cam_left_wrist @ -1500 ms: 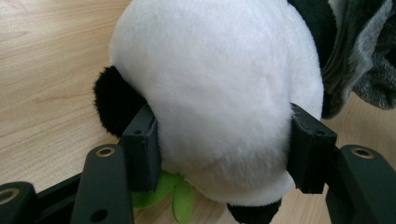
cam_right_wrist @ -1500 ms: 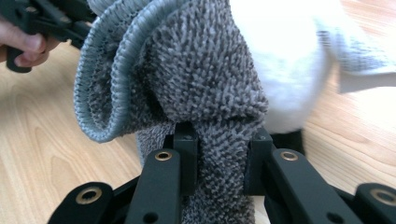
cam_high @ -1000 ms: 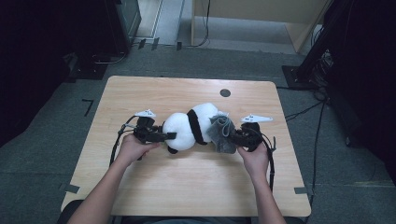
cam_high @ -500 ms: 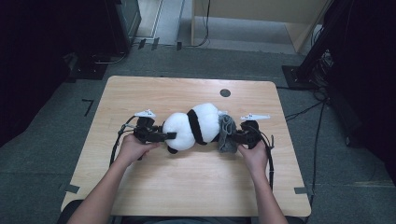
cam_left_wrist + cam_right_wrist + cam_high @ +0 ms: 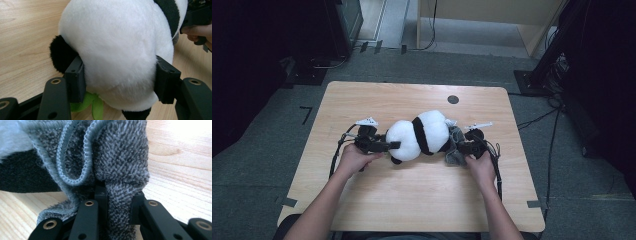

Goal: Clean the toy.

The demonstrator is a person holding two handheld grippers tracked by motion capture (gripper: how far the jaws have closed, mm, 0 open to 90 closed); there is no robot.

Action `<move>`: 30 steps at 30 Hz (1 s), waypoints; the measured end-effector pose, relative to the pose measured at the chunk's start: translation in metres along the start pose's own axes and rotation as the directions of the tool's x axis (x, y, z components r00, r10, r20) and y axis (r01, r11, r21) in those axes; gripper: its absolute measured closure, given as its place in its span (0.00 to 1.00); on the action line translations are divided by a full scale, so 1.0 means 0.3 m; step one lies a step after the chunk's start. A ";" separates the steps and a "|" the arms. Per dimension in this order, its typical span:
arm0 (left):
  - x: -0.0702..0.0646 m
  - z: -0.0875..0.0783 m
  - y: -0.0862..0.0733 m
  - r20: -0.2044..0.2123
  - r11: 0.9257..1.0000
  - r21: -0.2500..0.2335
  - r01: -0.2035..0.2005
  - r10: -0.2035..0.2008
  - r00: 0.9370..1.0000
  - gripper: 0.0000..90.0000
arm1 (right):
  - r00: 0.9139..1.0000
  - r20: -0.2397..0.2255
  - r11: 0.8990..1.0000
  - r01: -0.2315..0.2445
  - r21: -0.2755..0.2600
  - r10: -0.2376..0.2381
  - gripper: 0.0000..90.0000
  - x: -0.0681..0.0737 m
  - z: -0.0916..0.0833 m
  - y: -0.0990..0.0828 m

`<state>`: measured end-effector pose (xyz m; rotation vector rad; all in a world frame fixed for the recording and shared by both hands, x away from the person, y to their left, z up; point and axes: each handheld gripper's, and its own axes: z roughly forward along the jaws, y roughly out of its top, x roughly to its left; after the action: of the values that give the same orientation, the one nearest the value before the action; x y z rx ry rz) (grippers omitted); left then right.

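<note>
A black-and-white panda plush (image 5: 419, 135) lies on its side across the middle of the wooden table (image 5: 412, 200). My left gripper (image 5: 384, 146) is shut on its white rounded end (image 5: 117, 45), one pad (image 5: 76, 77) pressing into the fur on each side. A green felt leaf (image 5: 92, 102) pokes out underneath. A grey terry cloth (image 5: 455, 150) bunches against the panda's other end. My right gripper (image 5: 460, 147) is shut on a fold of that cloth (image 5: 120, 157), pinched between its jaws (image 5: 118, 197). The other hand (image 5: 197, 31) appears behind the plush in the left gripper view.
A small black round hole (image 5: 453, 99) sits near the table's far edge. Cables (image 5: 499, 170) trail from both grippers toward the near edge. Dark equipment (image 5: 342, 25) and a wooden cabinet (image 5: 492, 15) stand on the floor beyond the table.
My right gripper has sunk a little toward the tabletop with the grey cloth, pulling it lower against the panda's end. The left gripper and the plush have kept still.
</note>
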<state>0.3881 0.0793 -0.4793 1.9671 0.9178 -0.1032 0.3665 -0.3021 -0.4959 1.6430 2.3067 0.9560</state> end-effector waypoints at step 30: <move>0.006 -0.008 0.002 0.010 1.000 -0.031 0.003 -0.003 1.000 0.42 | 0.984 0.092 0.981 -0.136 -0.138 0.150 0.82 -0.270 -0.164 -0.041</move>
<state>0.3891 0.0819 -0.4783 1.9355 0.9109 -0.0999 0.3651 -0.3967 -0.4830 1.7783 2.0376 1.0043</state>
